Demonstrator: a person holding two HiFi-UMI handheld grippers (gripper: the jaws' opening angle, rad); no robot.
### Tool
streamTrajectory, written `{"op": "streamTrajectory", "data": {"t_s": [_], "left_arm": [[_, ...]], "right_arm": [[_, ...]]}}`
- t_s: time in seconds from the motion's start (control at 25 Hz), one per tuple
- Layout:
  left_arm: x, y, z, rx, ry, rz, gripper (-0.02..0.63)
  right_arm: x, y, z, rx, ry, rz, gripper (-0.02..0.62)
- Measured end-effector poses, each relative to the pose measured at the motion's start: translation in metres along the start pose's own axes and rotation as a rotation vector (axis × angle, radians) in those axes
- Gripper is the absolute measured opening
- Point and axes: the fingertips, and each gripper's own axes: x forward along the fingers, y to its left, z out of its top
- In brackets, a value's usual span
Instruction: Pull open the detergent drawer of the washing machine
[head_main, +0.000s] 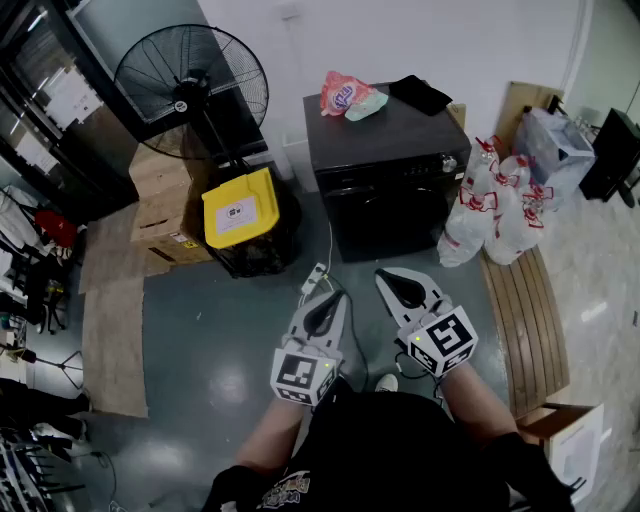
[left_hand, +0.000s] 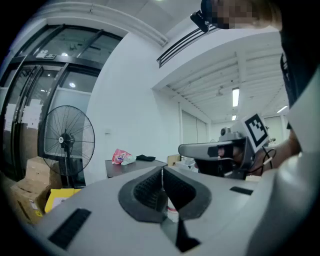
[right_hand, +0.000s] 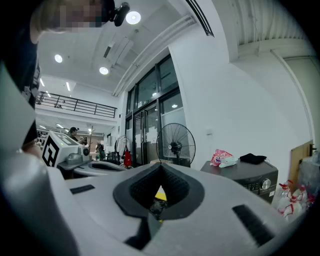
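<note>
The black washing machine (head_main: 385, 165) stands against the white wall, at the far side of the grey floor (head_main: 220, 330), and its front faces toward the person. Its control strip runs from left to right across the top of the front, with a round knob (head_main: 450, 163) at the right end. The front is dark, and the detergent drawer cannot be told apart from it. On the top of the machine lie a pink bag (head_main: 343, 95) with a blue and white logo, too small to read, and a black cloth (head_main: 420, 94). The left gripper (head_main: 325, 305) and the right gripper (head_main: 404, 287) are held side by side, well apart from the machine and pointing toward it. Each has its jaws pressed together with nothing between them. To the left, a yellow lid (head_main: 240, 207) carries a white label, also not readable, and a fan (head_main: 190, 78) stands behind it.
</note>
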Motion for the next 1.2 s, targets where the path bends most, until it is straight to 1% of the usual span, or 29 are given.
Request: {"op": "streamTrajectory", "data": {"t_s": [0.2, 0.36, 0.52, 0.64, 0.68, 0.72, 0.76, 0.8, 0.88, 1.0, 1.12, 1.2], "left_arm": [[0.002, 0.001, 0.0, -0.002, -0.004, 0.001, 0.012], [0.002, 0.001, 0.0, -0.002, -0.014, 0.01, 0.012], [0.005, 0.0, 0.003, 0.002, -0.027, 0.01, 0.014], [0.005, 0.002, 0.008, -0.001, -0.044, 0.016, 0.015], [0.005, 0.002, 0.009, -0.003, -0.05, 0.018, 0.025], [0.006, 0.002, 0.009, -0.004, -0.055, 0.019, 0.07], [0.007, 0.001, 0.009, -0.006, -0.058, 0.019, 0.124], [0.007, 0.001, 0.009, -0.009, -0.06, 0.018, 0.157], [0.008, 0.0, 0.01, -0.016, -0.058, 0.02, 0.2], [0.011, 0.0, 0.008, -0.014, -0.055, 0.016, 0.247], [0.016, 0.004, 0.003, -0.013, -0.051, 0.01, 0.265], [0.019, 0.011, -0.001, -0.013, -0.05, 0.004, 0.271]], "right_arm": [[0.001, -0.001, -0.001, 0.004, -0.005, 0.002, 0.005], [0.0, -0.005, -0.005, 0.032, -0.009, -0.008, 0.005], [-0.002, -0.017, -0.009, 0.096, -0.018, -0.041, 0.006], [-0.003, -0.025, -0.01, 0.153, -0.04, -0.051, 0.008], [-0.004, -0.027, -0.01, 0.171, -0.048, -0.051, 0.009], [-0.004, -0.029, -0.011, 0.19, -0.054, -0.051, 0.023], [-0.004, -0.032, -0.013, 0.211, -0.06, -0.05, 0.075], [-0.004, -0.034, -0.014, 0.234, -0.065, -0.049, 0.098], [-0.003, -0.039, -0.017, 0.287, -0.078, -0.048, 0.143], [0.0, -0.049, -0.023, 0.381, -0.103, -0.05, 0.228], [0.007, -0.058, -0.03, 0.447, -0.111, -0.061, 0.259], [0.015, -0.062, -0.035, 0.469, -0.106, -0.068, 0.265]]}}
